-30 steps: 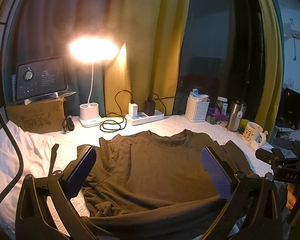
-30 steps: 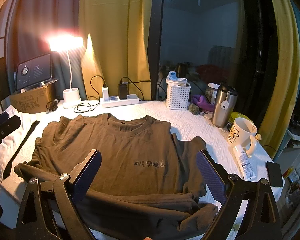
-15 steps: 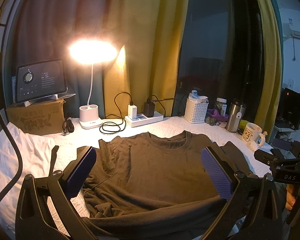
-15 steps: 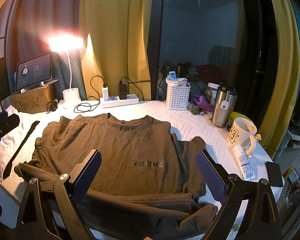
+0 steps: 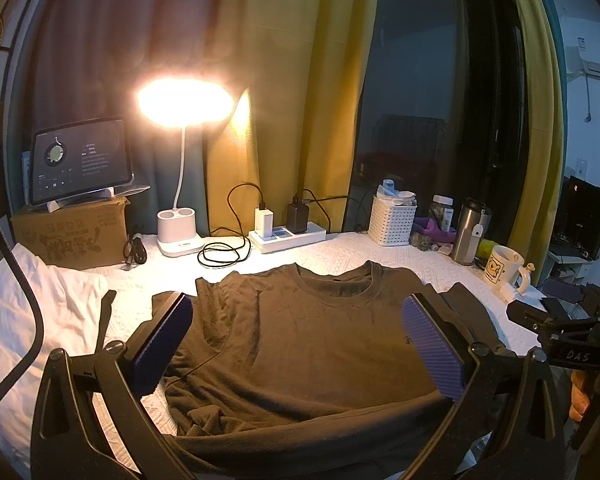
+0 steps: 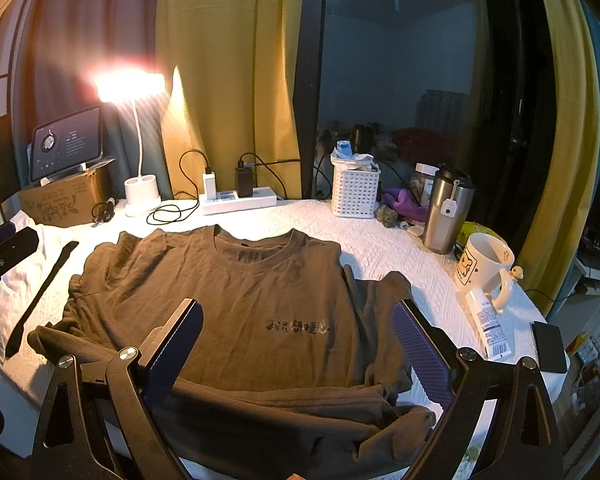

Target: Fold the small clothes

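A dark brown T-shirt [image 5: 300, 344] lies spread flat on the white tablecloth, collar toward the window; the same T-shirt [image 6: 236, 292] shows black printed characters on its chest in the right wrist view. Its lower hem is bunched toward me. My left gripper [image 5: 298, 312] hovers open above the shirt's lower half, nothing between its blue pads. My right gripper [image 6: 296, 320] is likewise open over the shirt's lower right part and holds nothing. The right gripper's body [image 5: 556, 324] shows at the left view's right edge.
Along the back stand a lit desk lamp [image 5: 180, 216], a tablet on a cardboard box [image 5: 72, 228], a power strip [image 5: 288, 236] with cables, a white basket [image 6: 354, 192], a steel tumbler [image 6: 446, 212] and a mug [image 6: 482, 268]. A tube [image 6: 486, 324] and phone [image 6: 548, 346] lie right; white cloth [image 5: 28, 320] left.
The left wrist view has drifted slightly, so the scene sits a little higher than one second ago. The shirt and both open grippers look unchanged.
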The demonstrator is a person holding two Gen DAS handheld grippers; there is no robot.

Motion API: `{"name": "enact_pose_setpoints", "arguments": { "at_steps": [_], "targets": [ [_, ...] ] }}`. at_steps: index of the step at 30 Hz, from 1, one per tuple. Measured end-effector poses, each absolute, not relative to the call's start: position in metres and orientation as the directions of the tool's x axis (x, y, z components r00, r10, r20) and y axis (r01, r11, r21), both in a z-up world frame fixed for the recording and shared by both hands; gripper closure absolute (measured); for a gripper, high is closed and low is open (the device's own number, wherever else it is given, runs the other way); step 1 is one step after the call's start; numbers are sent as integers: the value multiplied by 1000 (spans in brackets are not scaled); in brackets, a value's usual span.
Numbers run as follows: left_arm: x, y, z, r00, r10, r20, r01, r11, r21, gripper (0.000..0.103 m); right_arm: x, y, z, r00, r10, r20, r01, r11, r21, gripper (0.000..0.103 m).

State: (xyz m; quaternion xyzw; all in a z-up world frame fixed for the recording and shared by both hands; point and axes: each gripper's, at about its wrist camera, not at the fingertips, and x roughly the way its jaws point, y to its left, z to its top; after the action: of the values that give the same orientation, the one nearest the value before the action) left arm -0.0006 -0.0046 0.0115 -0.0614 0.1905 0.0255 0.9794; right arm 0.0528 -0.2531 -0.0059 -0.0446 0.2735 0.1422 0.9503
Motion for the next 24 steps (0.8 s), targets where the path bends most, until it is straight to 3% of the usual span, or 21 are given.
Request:
{"name": "enact_pose_setpoints", "arguments": {
  "at_steps": [9, 24],
  "targets": [
    [7, -8, 11, 919, 27, -392, -74, 992, -107, 0, 59, -257, -12, 804, 248, -540, -293, 956, 3, 7],
    [65, -17, -9, 870, 36, -491, -92, 992, -90, 0, 130, -316, -50, 760, 188, -622, -200, 978, 51, 7]
  ]
}}
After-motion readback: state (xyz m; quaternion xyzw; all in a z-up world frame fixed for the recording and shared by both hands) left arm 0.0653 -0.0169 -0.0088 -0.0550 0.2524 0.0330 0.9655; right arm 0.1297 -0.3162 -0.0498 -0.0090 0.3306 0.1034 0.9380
